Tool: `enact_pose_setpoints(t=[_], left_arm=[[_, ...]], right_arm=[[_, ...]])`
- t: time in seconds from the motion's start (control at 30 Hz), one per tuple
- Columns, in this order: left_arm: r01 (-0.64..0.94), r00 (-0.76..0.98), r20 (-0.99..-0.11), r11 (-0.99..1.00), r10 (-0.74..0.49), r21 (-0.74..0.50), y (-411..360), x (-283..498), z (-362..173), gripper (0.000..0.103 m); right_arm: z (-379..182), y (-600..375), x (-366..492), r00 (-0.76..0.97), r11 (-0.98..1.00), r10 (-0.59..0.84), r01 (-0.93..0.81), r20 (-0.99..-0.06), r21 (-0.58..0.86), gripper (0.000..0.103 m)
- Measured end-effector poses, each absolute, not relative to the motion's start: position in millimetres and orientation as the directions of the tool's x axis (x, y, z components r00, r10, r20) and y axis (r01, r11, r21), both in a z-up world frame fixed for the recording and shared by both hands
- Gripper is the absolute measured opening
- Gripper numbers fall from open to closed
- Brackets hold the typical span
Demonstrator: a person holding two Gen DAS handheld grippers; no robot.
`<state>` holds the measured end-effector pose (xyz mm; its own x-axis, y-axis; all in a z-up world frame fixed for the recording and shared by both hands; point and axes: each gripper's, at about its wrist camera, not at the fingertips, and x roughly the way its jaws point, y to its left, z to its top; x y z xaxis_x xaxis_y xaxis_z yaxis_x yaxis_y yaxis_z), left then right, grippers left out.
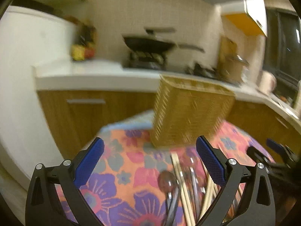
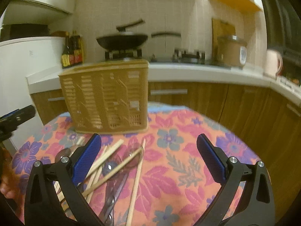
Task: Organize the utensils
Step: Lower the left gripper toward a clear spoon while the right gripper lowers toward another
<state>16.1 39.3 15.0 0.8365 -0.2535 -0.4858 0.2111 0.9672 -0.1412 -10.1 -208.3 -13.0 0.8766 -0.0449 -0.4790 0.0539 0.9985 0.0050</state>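
Note:
A tan slatted utensil basket stands upright on a flowered tablecloth. In front of it lies a loose pile of wooden chopsticks and metal spoons. My left gripper is open and empty above the cloth, with the pile between its fingers toward the right one. My right gripper is open and empty, with the pile by its left finger. The right gripper's tip shows in the left wrist view, the left's tip in the right wrist view.
Behind the table runs a white counter over wooden cabinets. On it stand a black wok on a stove, sauce bottles, a rice cooker and a pink jug. A white fridge stands at left.

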Motion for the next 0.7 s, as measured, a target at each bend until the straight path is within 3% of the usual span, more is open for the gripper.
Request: enact_pose_setpoints(t=[0.03,0.17,0.27,0.4,0.6,0.67,0.7], left_arm=[[0.241,0.804,-0.526,0.961,-0.277,-0.138,41,21,13,0.089],[0.317,0.672,-0.676,0.942,-0.303,-0.108,39,34,-6,0.064],[0.407,0.541,-0.755,0.901,-0.370,-0.150,33,37,-22,0.058],[0.471,0.466,-0.806,0.873,-0.366,-0.124,16,32,-37,0.050],[0.527,0.440,-0.852,0.850,-0.284,-0.011,-9,29,-55,0.034],[0.531,0.434,-0.852,0.847,-0.294,-0.021,-10,26,-56,0.016],[0.528,0.433,-0.852,0.849,-0.292,-0.023,-10,26,-57,0.015]], right_arm=[[-14,-209,-8,0.861,0.999,-0.039,0.049,-0.507,0.006,0.095],[-19,-209,-1,0.794,1.000,0.005,0.015,-0.608,0.028,0.075],[-25,-207,0,0.727,0.998,0.065,-0.031,-0.684,0.062,0.060],[-34,-204,-1,0.640,0.991,0.132,-0.072,-0.757,0.112,0.040],[-45,-198,-1,0.515,0.967,0.252,-0.106,-0.820,0.231,0.028],[-43,-194,-1,0.511,0.967,0.253,-0.113,-0.822,0.228,0.026],[-42,-193,0,0.508,0.970,0.241,-0.110,-0.827,0.215,0.024]])
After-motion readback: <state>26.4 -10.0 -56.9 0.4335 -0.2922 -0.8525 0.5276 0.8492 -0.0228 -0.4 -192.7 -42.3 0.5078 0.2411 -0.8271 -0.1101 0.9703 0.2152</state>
